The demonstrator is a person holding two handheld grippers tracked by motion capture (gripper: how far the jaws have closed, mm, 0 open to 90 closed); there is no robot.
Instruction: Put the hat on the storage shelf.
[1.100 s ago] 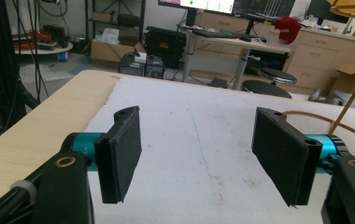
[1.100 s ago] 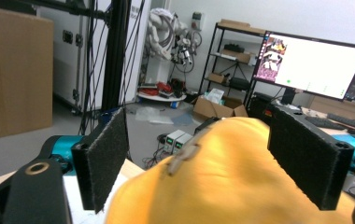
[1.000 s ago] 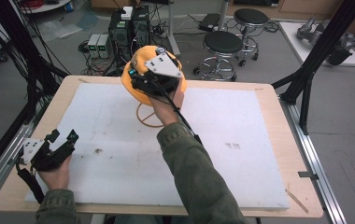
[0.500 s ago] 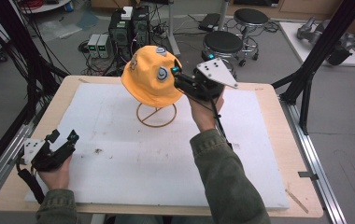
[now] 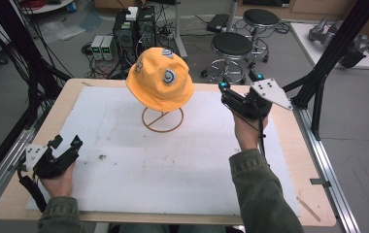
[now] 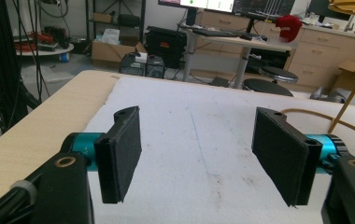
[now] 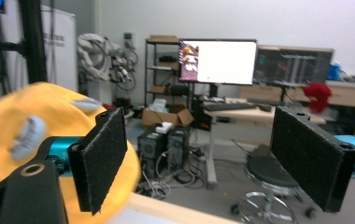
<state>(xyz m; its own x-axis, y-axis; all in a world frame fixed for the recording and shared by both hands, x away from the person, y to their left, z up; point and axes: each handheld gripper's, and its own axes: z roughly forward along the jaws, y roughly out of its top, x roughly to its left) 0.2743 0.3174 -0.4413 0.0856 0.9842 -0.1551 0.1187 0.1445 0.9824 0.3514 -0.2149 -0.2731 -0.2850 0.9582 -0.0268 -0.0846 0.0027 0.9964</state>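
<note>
A: Where is the hat (image 5: 159, 79)?
B: On the wire stand (image 5: 162, 119), toward the far middle of the mat (image 5: 173, 165) that covers the desk (image 5: 71, 102).
A: And the grippers?
B: The right gripper (image 5: 238, 83) is to the right of the hat, apart from it. The left gripper (image 5: 67, 142) is at the near left corner.
</note>
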